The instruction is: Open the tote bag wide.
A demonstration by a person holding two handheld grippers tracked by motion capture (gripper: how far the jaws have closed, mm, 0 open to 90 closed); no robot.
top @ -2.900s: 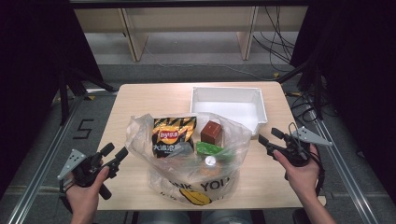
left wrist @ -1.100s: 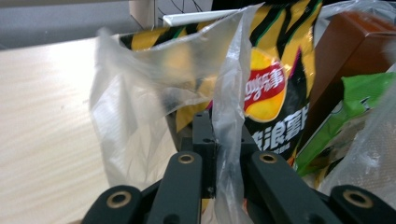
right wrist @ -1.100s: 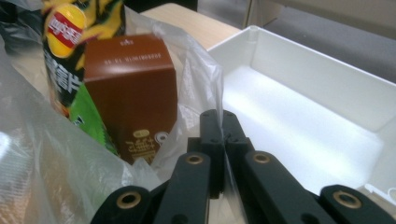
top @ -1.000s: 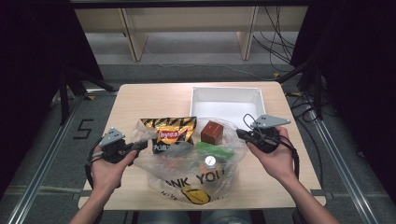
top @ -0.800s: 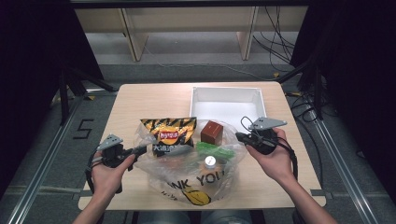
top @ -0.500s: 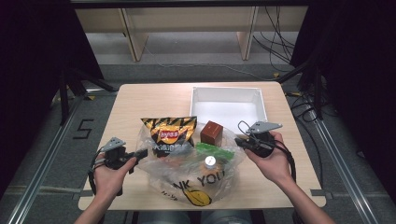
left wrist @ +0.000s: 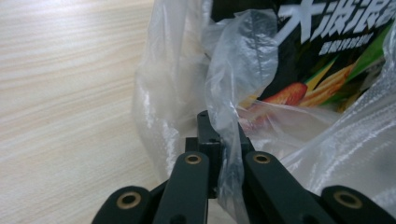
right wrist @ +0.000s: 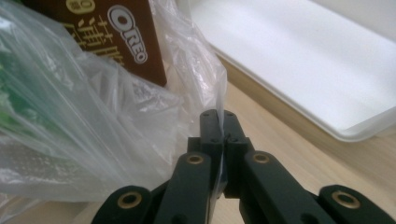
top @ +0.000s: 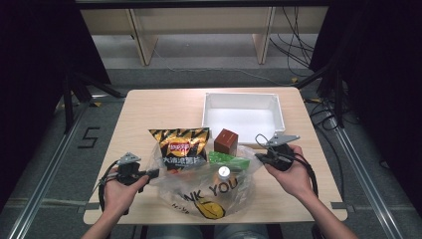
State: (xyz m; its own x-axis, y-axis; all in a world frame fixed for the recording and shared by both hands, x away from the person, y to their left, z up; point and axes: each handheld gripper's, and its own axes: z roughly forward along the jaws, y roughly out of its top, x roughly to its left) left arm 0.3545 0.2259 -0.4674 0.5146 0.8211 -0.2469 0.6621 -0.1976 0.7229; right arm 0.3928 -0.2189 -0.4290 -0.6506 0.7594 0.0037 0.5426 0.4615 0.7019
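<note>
Clear plastic bag (top: 211,191) lies mid-table between both grippers, mouth facing the white tray (top: 243,115). Left gripper (top: 153,174) is clamped on the bag's left rim, right gripper (top: 259,157) on its right rim (film pinched in both). Chips bag (top: 180,148) sits nearer the left gripper.

- Left hand-held gripper (top: 152,174): black body, grey three-cornered plate on top, black cable looping from it.
- Right hand-held gripper (top: 259,157): the same build, black cable curling beside the wrist.
- Jaws in both gripper views: matte black bars with brass-coloured rivets at the joints.
- Forearms bare, no sleeves in view.
</note>
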